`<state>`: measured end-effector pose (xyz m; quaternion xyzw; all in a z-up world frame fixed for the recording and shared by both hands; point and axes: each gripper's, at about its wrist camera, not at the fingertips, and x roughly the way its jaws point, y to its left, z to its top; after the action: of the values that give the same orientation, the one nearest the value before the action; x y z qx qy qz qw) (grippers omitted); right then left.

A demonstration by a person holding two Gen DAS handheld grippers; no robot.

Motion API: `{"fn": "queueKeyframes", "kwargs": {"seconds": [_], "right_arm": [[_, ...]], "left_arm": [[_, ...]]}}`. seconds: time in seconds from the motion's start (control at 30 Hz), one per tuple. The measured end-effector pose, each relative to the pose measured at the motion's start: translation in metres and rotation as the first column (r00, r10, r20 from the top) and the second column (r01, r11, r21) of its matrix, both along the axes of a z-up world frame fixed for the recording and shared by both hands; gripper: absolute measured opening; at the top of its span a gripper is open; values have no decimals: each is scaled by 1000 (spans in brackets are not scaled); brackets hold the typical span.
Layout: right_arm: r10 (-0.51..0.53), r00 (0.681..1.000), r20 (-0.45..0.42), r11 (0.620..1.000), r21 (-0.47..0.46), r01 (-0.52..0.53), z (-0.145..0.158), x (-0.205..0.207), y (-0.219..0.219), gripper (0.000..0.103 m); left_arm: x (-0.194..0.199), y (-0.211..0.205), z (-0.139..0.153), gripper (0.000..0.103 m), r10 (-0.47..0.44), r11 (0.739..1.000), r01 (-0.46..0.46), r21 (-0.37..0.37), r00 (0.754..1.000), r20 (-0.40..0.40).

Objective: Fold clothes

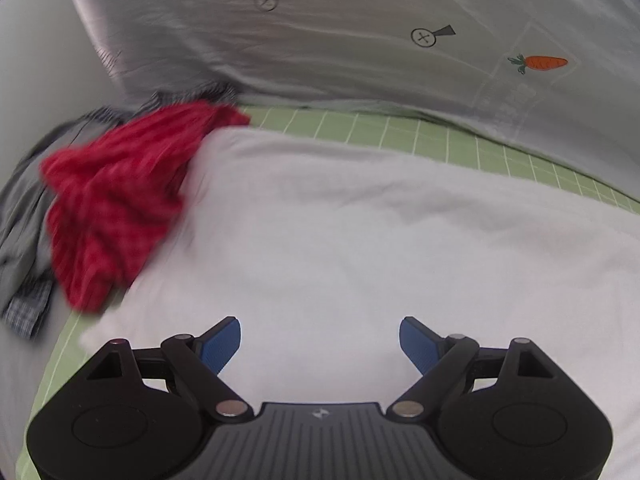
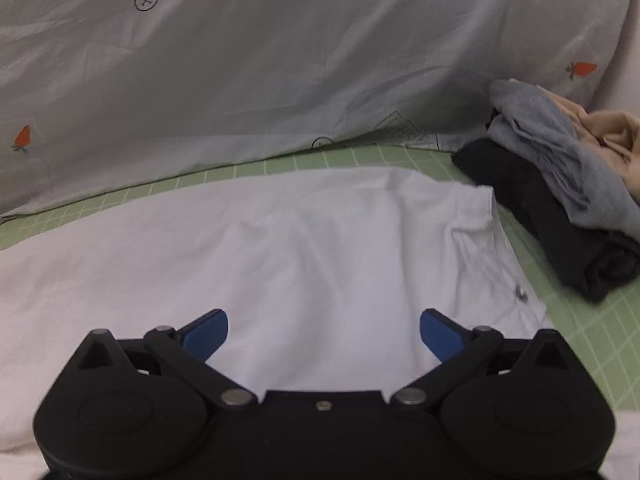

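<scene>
Left gripper: blue pads spread apart, holding nothing, above white garment. Right gripper: likewise spread, empty, over the same garment, spread on green grid mat. Beside: red checked cloth; dark folded stack.

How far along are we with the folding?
Done, apparently: a folded stack lies at the right on the green mat. In hand: the white garment lies spread out, with both the left tongs and right tongs open above it. Left: the red and grey plaid clothes.
</scene>
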<state>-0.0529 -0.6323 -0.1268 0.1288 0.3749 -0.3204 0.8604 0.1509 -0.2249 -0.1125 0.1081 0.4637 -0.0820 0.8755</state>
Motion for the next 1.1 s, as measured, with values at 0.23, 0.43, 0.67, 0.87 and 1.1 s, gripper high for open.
{"fn": "queueKeyframes", "kwargs": {"seconds": [0.23, 0.43, 0.67, 0.87, 1.1], "right_arm": [[-110, 994, 1, 994, -8, 110, -11, 74, -67, 103], [-281, 960, 18, 959, 27, 280, -22, 112, -98, 103], [-424, 904, -54, 904, 35, 426, -46, 135, -102, 103], [-470, 882, -33, 880, 57, 472, -48, 125, -100, 80], [-455, 890, 31, 887, 103, 450, -38, 100, -101, 29]], "left_arm": [[102, -31, -12, 87, 108, 988, -112, -102, 993, -44], [161, -38, -21, 87, 291, 952, -292, -92, 956, -25], [191, -24, -46, 88, 477, 878, -478, -28, 878, -51], [189, -15, -51, 99, 507, 861, -508, -11, 861, -30], [175, -7, -45, 54, 525, 848, -525, -77, 851, -26]]}}
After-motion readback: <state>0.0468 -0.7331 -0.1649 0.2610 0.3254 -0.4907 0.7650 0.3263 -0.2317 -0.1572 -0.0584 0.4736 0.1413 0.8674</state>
